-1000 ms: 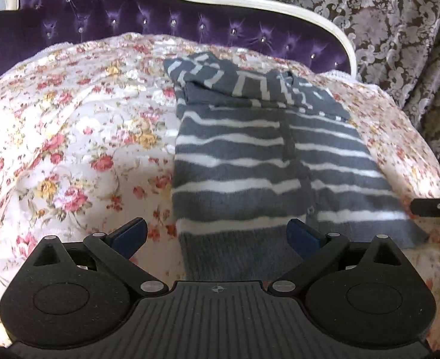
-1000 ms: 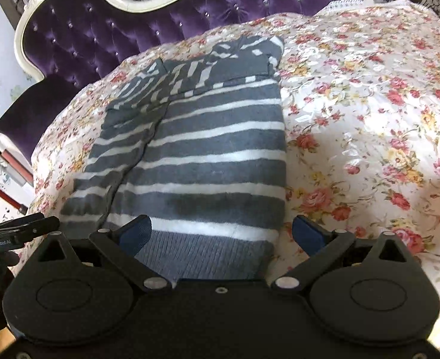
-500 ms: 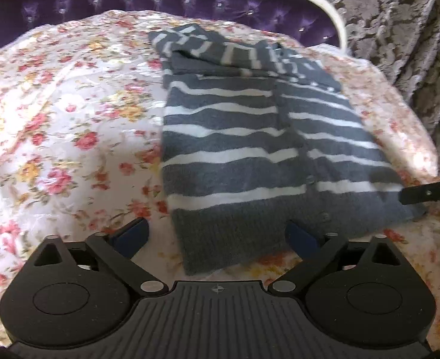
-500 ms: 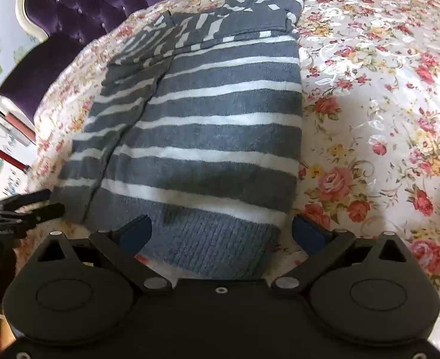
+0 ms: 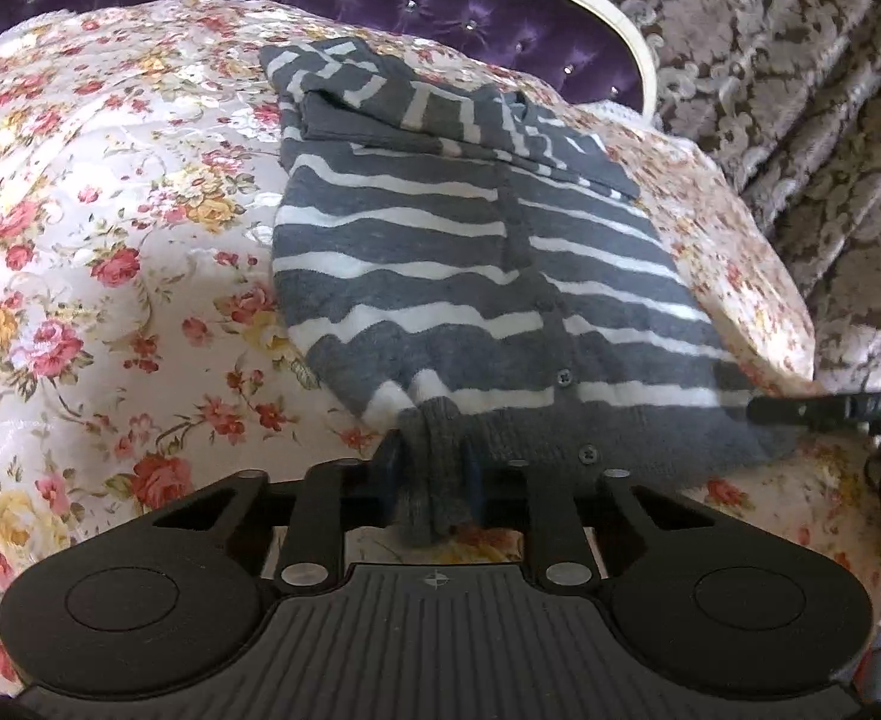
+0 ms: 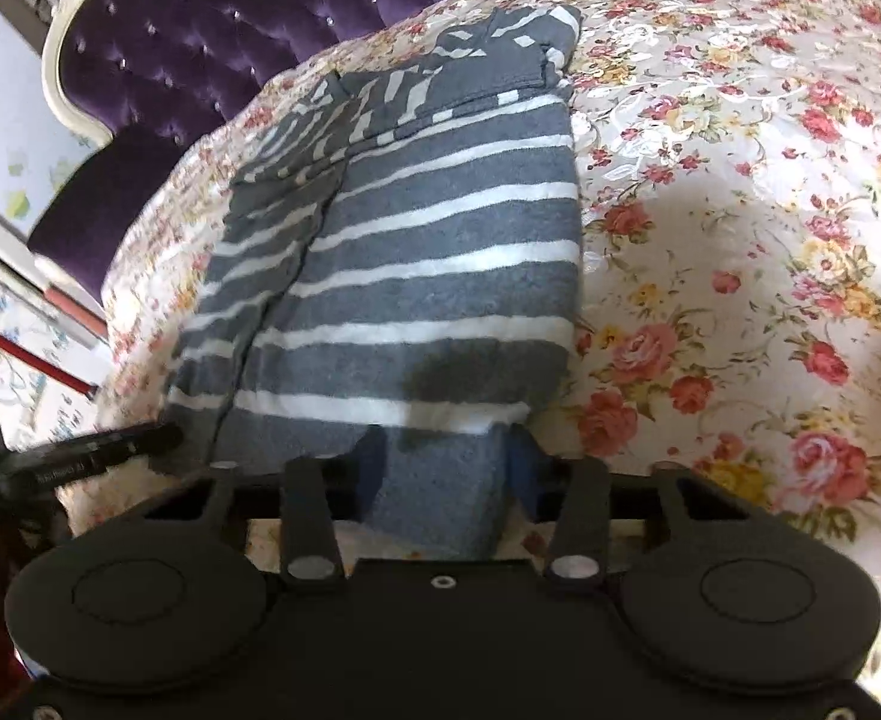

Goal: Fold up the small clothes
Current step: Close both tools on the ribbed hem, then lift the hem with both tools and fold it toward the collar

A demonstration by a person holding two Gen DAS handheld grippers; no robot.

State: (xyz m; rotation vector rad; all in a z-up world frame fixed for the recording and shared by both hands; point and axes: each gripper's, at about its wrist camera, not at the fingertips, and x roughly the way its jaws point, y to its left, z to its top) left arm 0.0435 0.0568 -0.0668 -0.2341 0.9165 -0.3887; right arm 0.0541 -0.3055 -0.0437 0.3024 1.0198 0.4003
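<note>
My left gripper (image 5: 431,477) pinches the bottom edge of the striped sweater (image 5: 476,276). My right gripper (image 6: 446,471) squeezes that same edge at the other corner. The sweater lies flat on the flowery bedspread (image 5: 110,240)

**Bright daylight, strong fisheye bend**

Both views are well lit and fairly sharp. Glare whitens the glossy floral satin bedspread (image 5: 110,192) at its upper part. In the right wrist view a soft dark shadow falls on the grey knitted cardigan with white stripes (image 6: 440,276) near its hem. The edges curve and darken; the tufted purple velvet headboard (image 6: 212,42) bows.
</note>
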